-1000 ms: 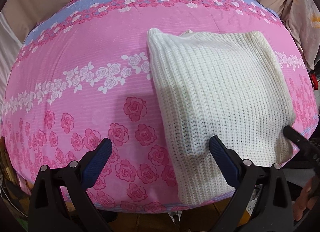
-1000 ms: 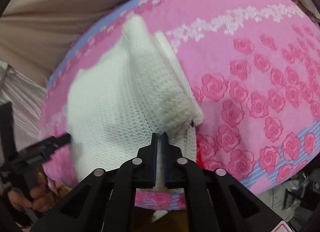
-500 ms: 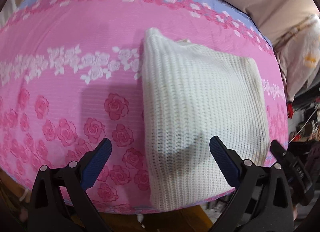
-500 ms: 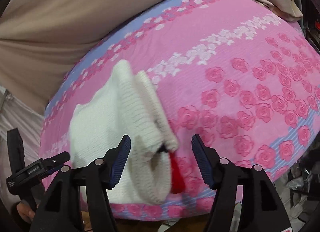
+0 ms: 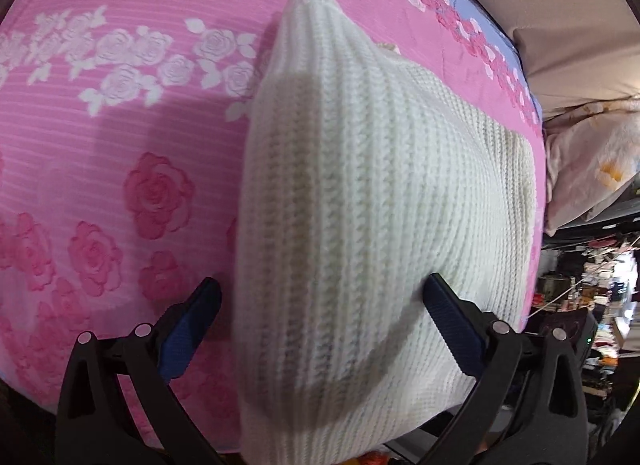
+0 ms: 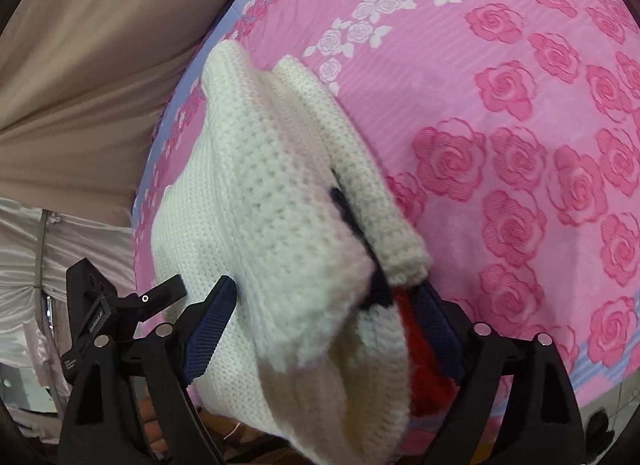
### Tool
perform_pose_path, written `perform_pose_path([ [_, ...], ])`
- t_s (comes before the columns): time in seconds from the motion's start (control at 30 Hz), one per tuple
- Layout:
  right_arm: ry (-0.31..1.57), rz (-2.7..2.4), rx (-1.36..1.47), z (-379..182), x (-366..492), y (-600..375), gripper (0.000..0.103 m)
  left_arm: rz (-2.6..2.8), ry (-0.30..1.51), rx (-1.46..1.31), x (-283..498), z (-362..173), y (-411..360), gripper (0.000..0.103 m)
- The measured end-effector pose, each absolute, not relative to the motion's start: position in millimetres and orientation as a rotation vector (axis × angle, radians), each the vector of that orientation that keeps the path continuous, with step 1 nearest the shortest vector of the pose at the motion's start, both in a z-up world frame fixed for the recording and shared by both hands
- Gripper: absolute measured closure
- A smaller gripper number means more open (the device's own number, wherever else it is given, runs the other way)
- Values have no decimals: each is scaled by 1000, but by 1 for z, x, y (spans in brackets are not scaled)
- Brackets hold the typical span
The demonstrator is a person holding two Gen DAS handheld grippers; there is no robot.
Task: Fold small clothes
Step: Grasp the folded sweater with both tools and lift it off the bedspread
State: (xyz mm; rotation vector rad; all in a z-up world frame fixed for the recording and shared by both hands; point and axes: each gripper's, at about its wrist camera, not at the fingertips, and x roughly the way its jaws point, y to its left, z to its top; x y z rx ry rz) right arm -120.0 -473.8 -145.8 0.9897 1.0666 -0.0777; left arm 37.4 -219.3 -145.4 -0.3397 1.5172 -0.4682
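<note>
A folded cream knit sweater [image 5: 360, 205] lies on a pink rose-print bedsheet [image 5: 120, 137], hanging over the near edge. My left gripper [image 5: 320, 325] is open, its blue-padded fingers [image 5: 452, 325] straddling the sweater's near end. In the right wrist view the sweater [image 6: 272, 205] shows stacked layers with a black and red patch at its near corner. My right gripper [image 6: 324, 329] is open, its fingers [image 6: 208, 329] on either side of that corner. The left gripper [image 6: 120, 313] shows at lower left.
The sheet [image 6: 520, 125] spreads wide to the right of the sweater. A beige curtain [image 6: 88, 65] hangs behind the bed. Pale bedding [image 5: 592, 169] and a cluttered floor [image 5: 592, 305] lie past the bed's right edge.
My right gripper opened from shut a second ago and moved in around the sweater's corner. My left gripper stayed open and moved forward, so the sweater's end now sits between its fingers.
</note>
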Motion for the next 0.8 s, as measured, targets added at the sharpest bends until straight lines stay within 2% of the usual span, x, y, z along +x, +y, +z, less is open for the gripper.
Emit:
perform_pose_path([
  [0.03,1068,-70,989,-146,-117,-474,15,-476,1511,-340,40,-144,-221,5],
  [0.07,1067,-65,991,-146,-116,-474,18,-510,1510,-342,41,-143,-227,12],
  [0.1,1062,-52,1004,-146,-114,-474,39,-527,1516,-337,42,-140,-232,16],
  [0.13,1063,-27,1029,-147,-112,-475,52,-525,1511,-334,42,-135,-234,20],
  [0.2,1035,-3,1053,-139,-112,-473,60,-547,1496,-303,40,-121,-238,41],
  [0.27,981,22,1029,-115,-115,-470,64,-583,1477,-279,38,-105,-242,55],
  [0.47,773,57,898,-4,-134,-469,65,-800,1308,-307,31,-3,-257,59],
  [0.8,263,157,603,226,-163,-458,65,-1112,736,-226,11,240,-235,57],
])
